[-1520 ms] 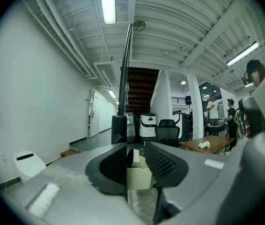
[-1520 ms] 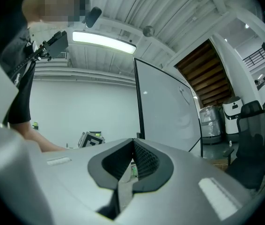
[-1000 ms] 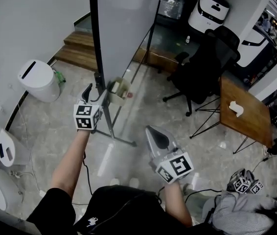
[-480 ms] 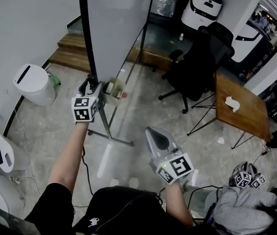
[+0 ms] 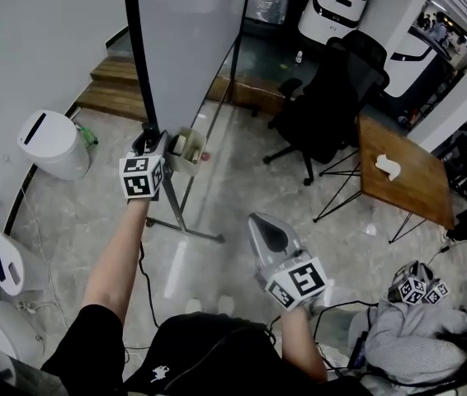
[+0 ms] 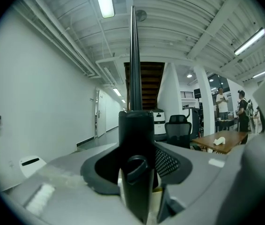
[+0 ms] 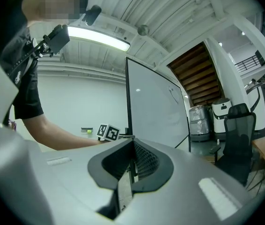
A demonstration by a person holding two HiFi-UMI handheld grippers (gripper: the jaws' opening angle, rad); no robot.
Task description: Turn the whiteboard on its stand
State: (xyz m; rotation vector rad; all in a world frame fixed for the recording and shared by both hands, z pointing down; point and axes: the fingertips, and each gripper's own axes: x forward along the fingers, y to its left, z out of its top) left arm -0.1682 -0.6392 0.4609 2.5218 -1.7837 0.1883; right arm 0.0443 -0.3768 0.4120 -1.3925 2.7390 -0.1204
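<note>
Grasp step: left gripper closing on the whiteboard's side post, turn not yet started.
Left gripper [image 5: 148, 142] is at the board's near edge, just above the stand [image 5: 176, 209]. Its jaws are closing round the black frame post [image 6: 136, 139], and the small knob [image 6: 136, 167] sits between them; pads look right at the post, but a firm clamp isn't clear yet. Whiteboard [image 5: 191, 40] stands upright, edge-on to the person, directly ahead of that gripper, with the marker tray [image 5: 186, 148] just beside it. Right gripper [image 5: 264, 223] hangs well apart lower right, jaws together, nothing in them. Next move, likely: finish the pinch, then swing the edge sideways so the panel pivots without the stand tipping.
</note>
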